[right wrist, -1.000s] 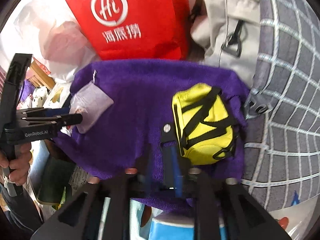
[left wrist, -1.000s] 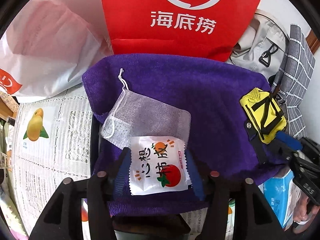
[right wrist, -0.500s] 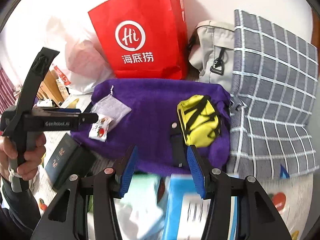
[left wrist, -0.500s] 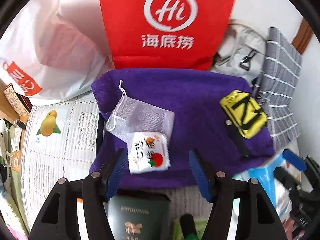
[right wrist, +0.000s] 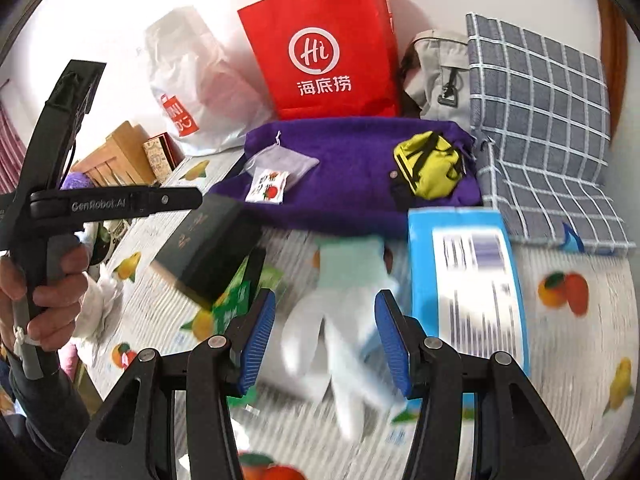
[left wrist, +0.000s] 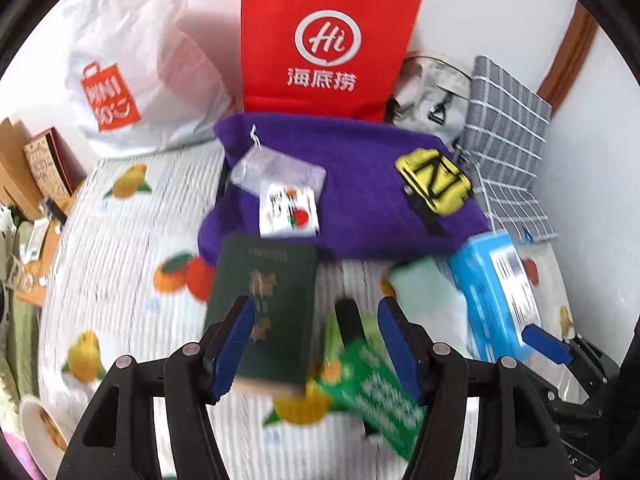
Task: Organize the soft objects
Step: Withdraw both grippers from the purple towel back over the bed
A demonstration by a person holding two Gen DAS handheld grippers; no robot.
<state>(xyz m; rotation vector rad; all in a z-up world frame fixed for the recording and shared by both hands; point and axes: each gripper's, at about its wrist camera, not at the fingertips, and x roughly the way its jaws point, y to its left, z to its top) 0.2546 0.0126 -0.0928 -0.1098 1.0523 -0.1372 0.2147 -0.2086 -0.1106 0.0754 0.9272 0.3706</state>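
My left claw (left wrist: 316, 344) and right claw (right wrist: 324, 332) both hang wide, gripping nothing. "GenRobot.AI" runs along the left one's side. On the purple towel (right wrist: 352, 168) lie a mesh pouch (left wrist: 280, 170), a tomato-print sachet (left wrist: 289, 210) and a yellow pouch (right wrist: 428, 164). Behind stands a red "Hi" bag (right wrist: 324, 48), beside a "MINISO" bag (left wrist: 132, 76).

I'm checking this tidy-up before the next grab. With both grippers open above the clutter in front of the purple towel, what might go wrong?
1. The white glove lies against the blue box; the right gripper may pinch both.
2. The dark green booklet overlaps the green packet, so the left gripper may take a hard item instead of a soft one.
3. The sachet sits loose on the purple towel and may slide off.
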